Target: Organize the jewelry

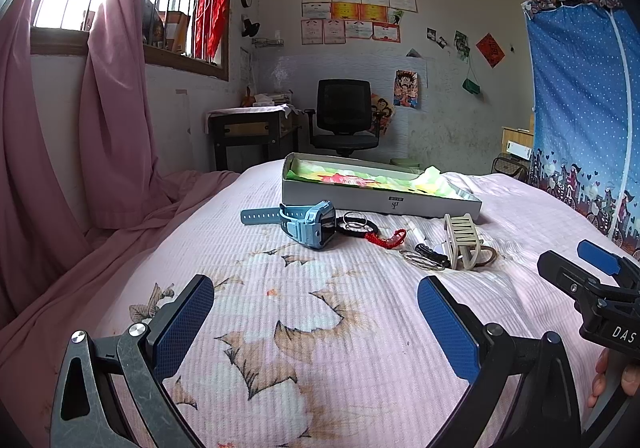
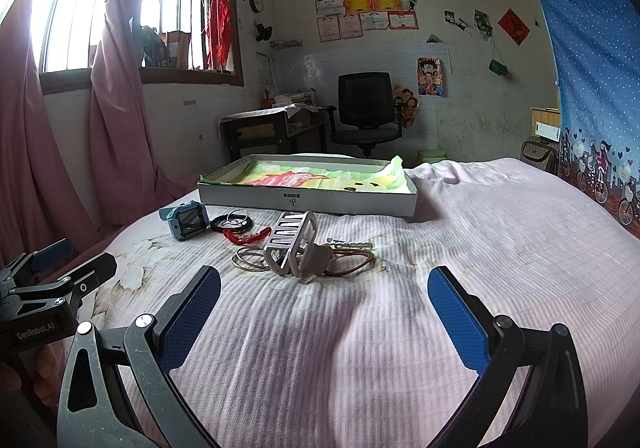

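Standing at the foot of the bed, I could see both tools were just hovering over the quilt, nothing picked up yet. The left gripper had its blue pads spread wide apart and empty, and the right gripper was the same, released, holding nothing. All the jewelry sat in a little cluster ahead of them, short of the open box lined with colourful paper at about 12 o'clock. From the left tool's view, the blue watch was at roughly 12 o'clock, with the black bracelet and key rings touching its right side and the red cord bracelet just beside those. Over at 1 o'clock lay the beige hair claw, tipped on its side, with thin silver bangles right against it and a brownish hair tie tucked behind. Honestly the risk looked like the clutter: the bangles and claw were touching, so I figured closing on one could drag or snag the other, and thin rings on a soft quilt tend to sink and slip out from between flat pads. Also the box wall was close behind, so an overshoot might've nudged it.
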